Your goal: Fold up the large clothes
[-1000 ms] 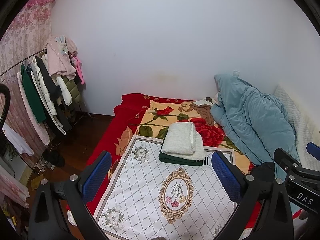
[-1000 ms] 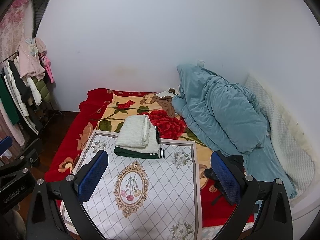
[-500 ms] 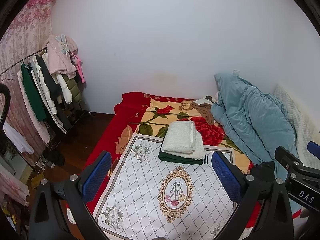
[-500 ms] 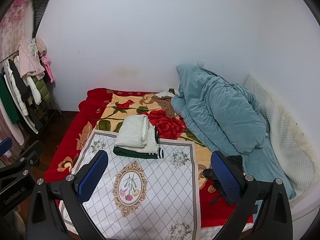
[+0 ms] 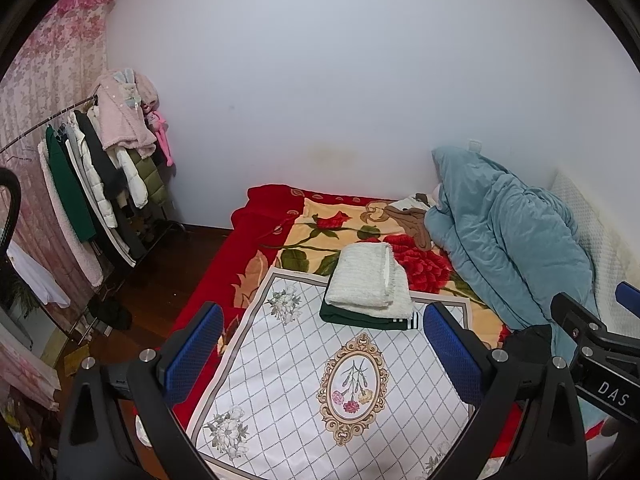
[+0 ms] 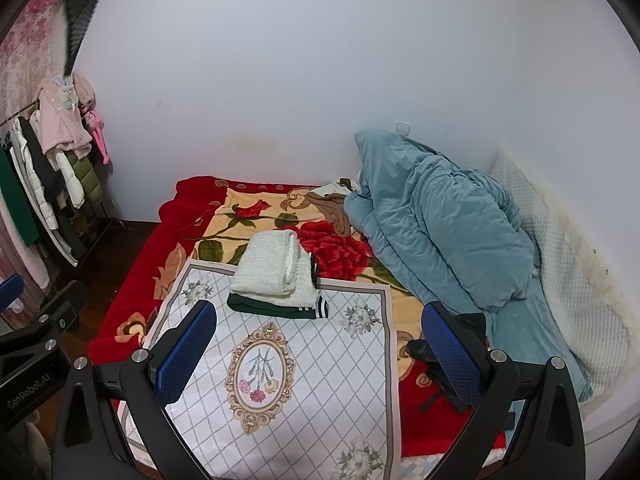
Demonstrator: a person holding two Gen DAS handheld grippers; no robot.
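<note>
A folded white garment (image 5: 370, 276) lies on top of a folded dark green garment (image 5: 360, 318) with striped trim, at the far end of a white diamond-patterned cloth (image 5: 312, 384) on the bed. The stack also shows in the right wrist view (image 6: 276, 270), on the same cloth (image 6: 288, 384). My left gripper (image 5: 320, 354) is open and empty, held above the near part of the cloth. My right gripper (image 6: 316, 354) is open and empty, also well short of the stack. A dark garment (image 6: 448, 354) lies crumpled at the bed's right side.
A red floral blanket (image 5: 352, 232) covers the bed. A teal duvet (image 5: 508, 240) is heaped along the right, against a white pillow (image 6: 560, 280). A brown item (image 6: 332, 210) lies near the wall. A loaded clothes rack (image 5: 100, 184) stands left over dark floor.
Both grippers have drifted slightly, so the bed and stack shift a little in view. Both stay open and empty; the folded stack has not moved.
</note>
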